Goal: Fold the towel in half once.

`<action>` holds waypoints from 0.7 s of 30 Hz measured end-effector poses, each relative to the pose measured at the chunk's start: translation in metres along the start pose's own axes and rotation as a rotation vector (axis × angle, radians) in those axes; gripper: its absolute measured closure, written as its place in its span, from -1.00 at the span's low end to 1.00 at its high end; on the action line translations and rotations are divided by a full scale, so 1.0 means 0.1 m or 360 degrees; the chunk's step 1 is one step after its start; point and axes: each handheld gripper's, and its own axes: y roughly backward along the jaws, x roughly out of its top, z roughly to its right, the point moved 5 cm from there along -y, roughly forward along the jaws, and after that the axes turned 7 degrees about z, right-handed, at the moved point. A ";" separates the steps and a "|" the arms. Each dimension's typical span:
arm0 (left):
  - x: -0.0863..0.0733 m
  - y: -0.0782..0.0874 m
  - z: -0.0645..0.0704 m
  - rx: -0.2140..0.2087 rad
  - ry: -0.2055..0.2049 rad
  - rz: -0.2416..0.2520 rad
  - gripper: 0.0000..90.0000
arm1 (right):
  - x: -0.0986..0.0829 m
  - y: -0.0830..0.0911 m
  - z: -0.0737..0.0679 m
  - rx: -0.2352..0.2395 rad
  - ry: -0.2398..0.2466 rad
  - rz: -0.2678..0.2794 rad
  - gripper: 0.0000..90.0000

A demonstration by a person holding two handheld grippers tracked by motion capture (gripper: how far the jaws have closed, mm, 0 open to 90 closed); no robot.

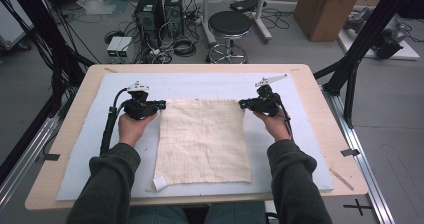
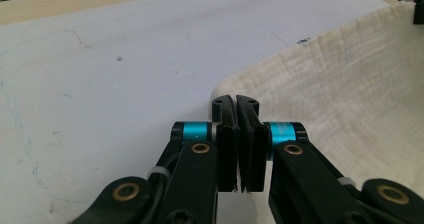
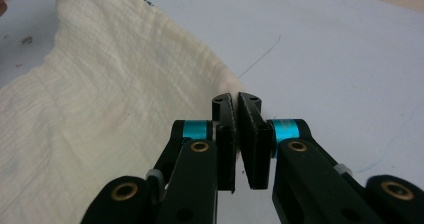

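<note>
Cloth (image 1: 204, 140), cream and loosely woven, lay spread nearly flat on the pale blue mat (image 1: 85, 149) that covered the wooden table (image 1: 65, 109), its near edge toward the person and its far edge running between the two grippers. A small white tag (image 1: 159, 183) sat at the near left corner.

Left gripper (image 1: 161, 104) stood at the far left corner of the cloth, right gripper (image 1: 242, 104) at the far right corner, both low over the mat and pointing inward at each other.

Judged step: both far corners pinched, ready for a lift or a fold toward the near edge. The next move would call for both hands to rise and travel together, keeping the far edge taut, so that neither corner slips and the fold lands square.

The high view showed the whole cloth and both hands, but not the state of the jaws. In the left gripper view, the left gripper (image 2: 235, 100) had its jaws pressed together, with the cloth's corner (image 2: 350, 94) meeting their tips; whether fabric lay between them could not be told for certain. In the right gripper view, the right gripper (image 3: 235, 99) had its jaws closed on the cloth's corner (image 3: 100, 114) at the tips, a slight gap remaining lower down.
</note>
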 end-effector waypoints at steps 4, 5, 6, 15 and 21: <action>-0.03 0.05 0.01 -0.0011 0.0006 0.0013 0.93 | 0.01 0.05 -0.03 0.0022 0.0008 0.0003 0.90; -0.03 0.06 0.01 -0.0010 0.0003 0.0019 0.93 | 0.01 0.06 -0.04 0.0026 0.0010 0.0006 0.90; -0.03 0.07 0.02 -0.0015 0.0002 0.0017 0.93 | 0.02 0.07 -0.05 0.0029 0.0017 0.0013 0.90; -0.02 0.14 0.08 -0.0052 -0.0018 0.0045 0.93 | 0.03 0.16 -0.11 0.0056 0.0033 0.0024 0.90; -0.04 0.22 0.10 -0.0065 -0.0030 0.0062 0.93 | 0.04 0.21 -0.17 0.0080 0.0055 0.0047 0.90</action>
